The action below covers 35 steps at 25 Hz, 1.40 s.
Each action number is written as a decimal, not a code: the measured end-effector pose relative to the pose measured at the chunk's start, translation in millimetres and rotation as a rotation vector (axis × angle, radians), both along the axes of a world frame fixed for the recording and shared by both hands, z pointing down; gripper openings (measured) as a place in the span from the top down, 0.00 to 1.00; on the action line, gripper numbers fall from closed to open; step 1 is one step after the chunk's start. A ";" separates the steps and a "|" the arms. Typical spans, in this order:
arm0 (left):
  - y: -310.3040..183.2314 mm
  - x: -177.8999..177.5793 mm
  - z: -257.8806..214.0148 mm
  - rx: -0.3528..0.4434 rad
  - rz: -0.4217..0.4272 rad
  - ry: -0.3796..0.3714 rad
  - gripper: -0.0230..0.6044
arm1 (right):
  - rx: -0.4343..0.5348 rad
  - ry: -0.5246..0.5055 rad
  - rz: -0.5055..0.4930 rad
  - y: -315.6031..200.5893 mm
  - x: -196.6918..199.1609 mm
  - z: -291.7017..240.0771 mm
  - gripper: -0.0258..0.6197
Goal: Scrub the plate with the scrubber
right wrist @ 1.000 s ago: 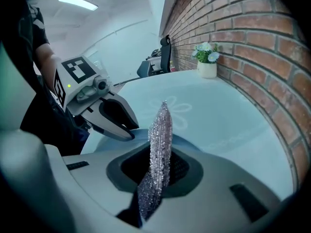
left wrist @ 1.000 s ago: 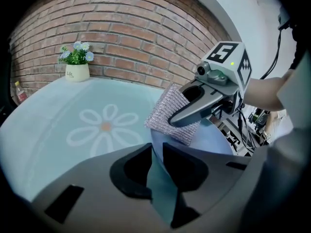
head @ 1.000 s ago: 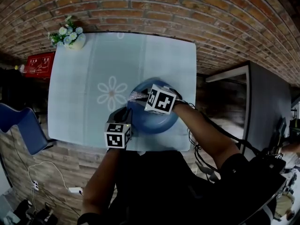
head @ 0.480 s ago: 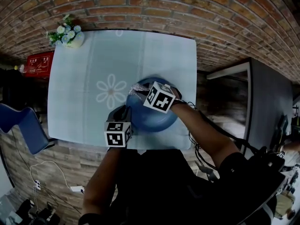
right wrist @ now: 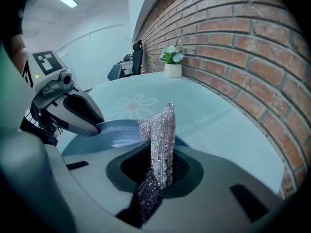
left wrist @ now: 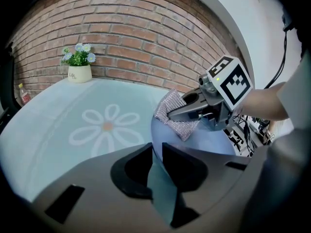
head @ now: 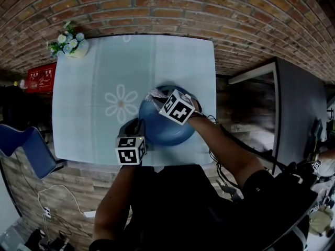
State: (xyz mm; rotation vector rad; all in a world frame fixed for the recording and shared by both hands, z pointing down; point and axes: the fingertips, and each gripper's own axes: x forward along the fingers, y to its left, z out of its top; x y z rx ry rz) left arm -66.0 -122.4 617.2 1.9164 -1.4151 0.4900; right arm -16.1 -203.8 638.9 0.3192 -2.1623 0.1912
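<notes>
Scrubbing step in hand. The left tongs (left wrist: pixel 156 152), jaws just closing, clamp the near rim of the blue plate (head: pixel 162 130), which sits by the surface's (head: pixel 94 77) front edge. The right tongs (right wrist: pixel 156 161) grip the scrubber (right wrist: pixel 160 127) at the plate's far rim. The next move calls for pressed strokes across the plate, rim held steady.

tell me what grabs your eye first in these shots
The glittery silver scrubber stands out, pinched in the right tongs over the blue plate near the front edge of the table. The left tongs clamp that plate's near rim, their jaws having just closed a little on it. A pot of flowers sits at the table's far left corner by the brick wall.
</notes>
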 end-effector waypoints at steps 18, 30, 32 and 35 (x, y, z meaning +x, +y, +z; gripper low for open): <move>1.8 -1.6 3.4 -0.006 0.063 -0.017 0.84 | 0.045 0.029 0.434 -22.9 46.8 1.7 0.86; 1.1 0.6 5.7 0.007 0.144 -0.043 0.82 | 0.021 0.065 0.714 -23.2 89.5 5.3 0.86; 1.0 2.2 5.4 0.012 0.178 -0.060 0.81 | -0.024 0.048 0.812 -19.8 98.6 5.3 0.86; 1.4 2.8 5.7 0.022 0.211 -0.080 0.80 | -0.049 0.045 0.901 -14.3 105.6 6.0 0.86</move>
